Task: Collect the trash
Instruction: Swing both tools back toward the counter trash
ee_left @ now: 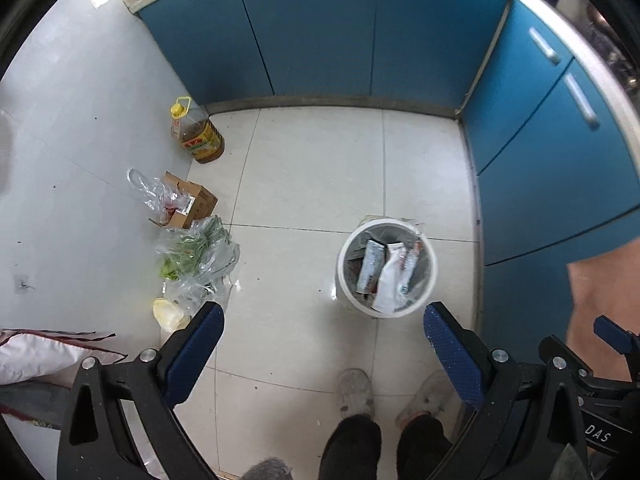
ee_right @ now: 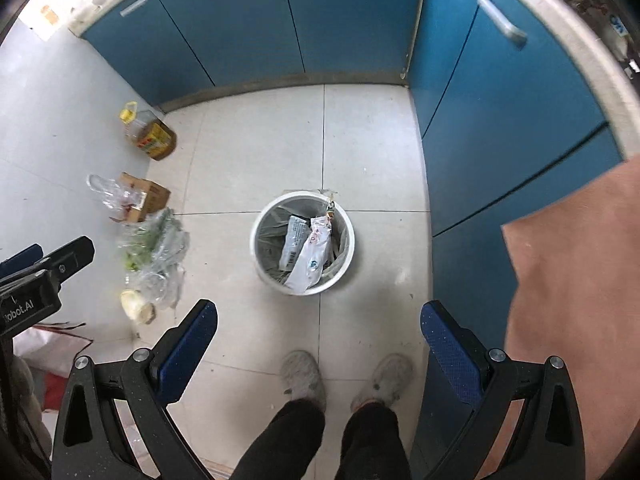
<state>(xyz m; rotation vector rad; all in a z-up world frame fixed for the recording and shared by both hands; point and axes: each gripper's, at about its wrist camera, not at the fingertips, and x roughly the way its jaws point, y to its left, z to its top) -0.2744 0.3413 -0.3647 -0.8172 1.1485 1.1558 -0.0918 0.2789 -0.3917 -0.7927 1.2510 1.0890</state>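
Left gripper [ee_left: 324,328] jaws gape empty, trash bin [ee_left: 347,280] below them

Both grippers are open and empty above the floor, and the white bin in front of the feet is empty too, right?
Not quite: the white bin is not empty. The right wrist view shows wrappers lying inside it. The rest holds: the left gripper and right gripper are open with nothing between their jaws.

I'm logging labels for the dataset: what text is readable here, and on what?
"DAS": right gripper body, left wrist view.
"obot.AI", upside down, start cut off: left gripper body, right wrist view.
Oil bottle label, box sticker, cartons in bin: too blurred.
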